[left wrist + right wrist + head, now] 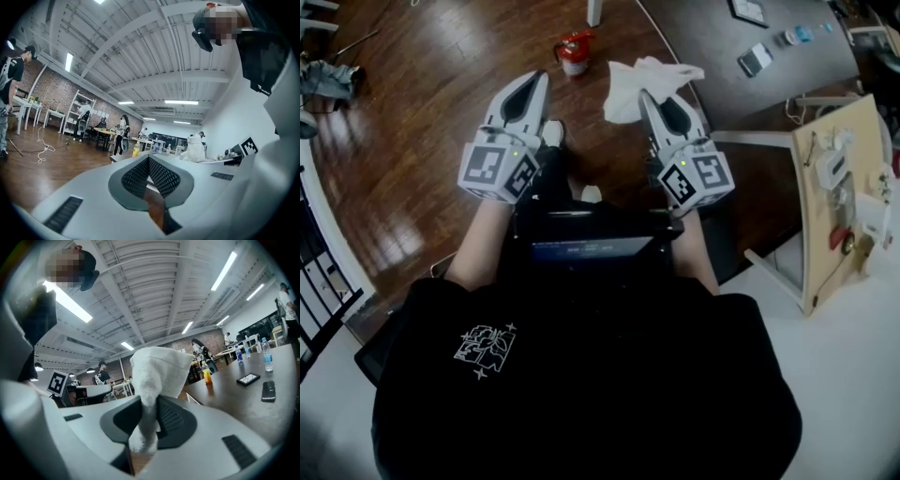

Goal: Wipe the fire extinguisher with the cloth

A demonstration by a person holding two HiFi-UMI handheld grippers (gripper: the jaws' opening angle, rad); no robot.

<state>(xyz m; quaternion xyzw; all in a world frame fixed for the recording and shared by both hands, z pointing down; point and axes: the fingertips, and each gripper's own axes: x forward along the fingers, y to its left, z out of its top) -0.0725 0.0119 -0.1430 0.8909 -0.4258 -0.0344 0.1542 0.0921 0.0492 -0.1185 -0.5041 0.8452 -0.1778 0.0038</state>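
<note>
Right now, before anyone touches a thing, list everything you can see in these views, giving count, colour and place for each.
fire extinguisher: one, red, on the wooden floor ahead of the left gripper.
cloth: one, white, pinched in the right gripper.
table: one, dark, upper right.
phones: two, dark, lying on the table.
wooden board: one, pale, carrying small fixtures, far right.
left gripper: one, pale grey, fingers shut on nothing.
right gripper: one, pale grey, fingers shut on the cloth.
</note>
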